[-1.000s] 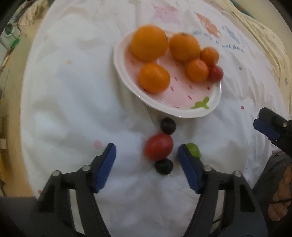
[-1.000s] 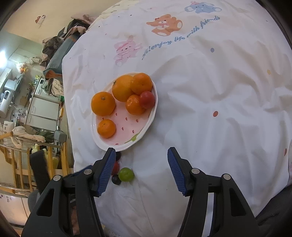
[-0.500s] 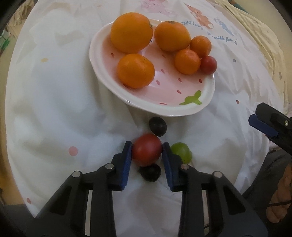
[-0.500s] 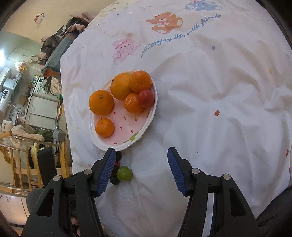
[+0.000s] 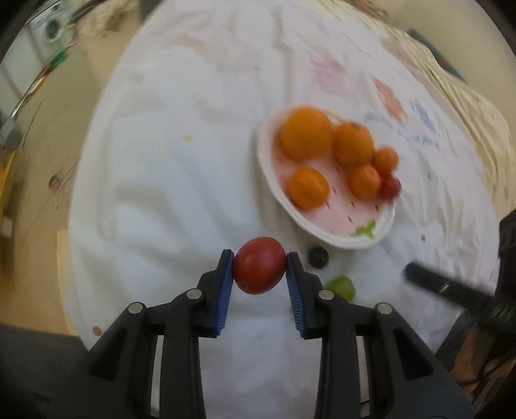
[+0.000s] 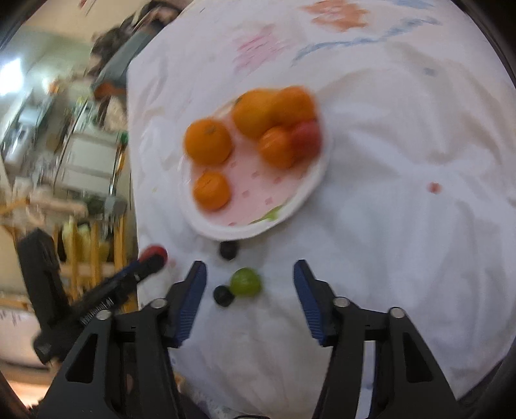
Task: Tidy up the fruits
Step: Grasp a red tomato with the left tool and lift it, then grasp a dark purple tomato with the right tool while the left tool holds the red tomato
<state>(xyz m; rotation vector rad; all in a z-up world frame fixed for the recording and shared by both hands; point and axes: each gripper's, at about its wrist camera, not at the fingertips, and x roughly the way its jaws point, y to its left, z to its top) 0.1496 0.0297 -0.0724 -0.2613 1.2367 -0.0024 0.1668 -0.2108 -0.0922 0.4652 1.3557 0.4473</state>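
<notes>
My left gripper (image 5: 259,267) is shut on a red tomato (image 5: 259,265) and holds it above the white cloth, left of the pink plate (image 5: 325,225). The plate holds several oranges (image 5: 304,133) and a small red tomato (image 5: 391,187). A dark grape (image 5: 318,257) and a green fruit (image 5: 340,287) lie on the cloth below the plate. My right gripper (image 6: 250,290) is open and empty, with the green fruit (image 6: 245,282) and a dark grape (image 6: 223,295) between its fingers. A second dark grape (image 6: 228,249) lies by the plate rim (image 6: 303,199). The held tomato (image 6: 154,253) shows at left.
The table has a white cloth with cartoon prints (image 6: 335,13). Its left edge (image 6: 133,193) drops to a cluttered room with a wooden rack (image 6: 93,245). The other gripper's arm (image 5: 451,290) reaches in from the right in the left wrist view.
My left gripper closed on the red tomato and lifted it up and away from the grapes. My right gripper moved closer to the green fruit and stayed open.
</notes>
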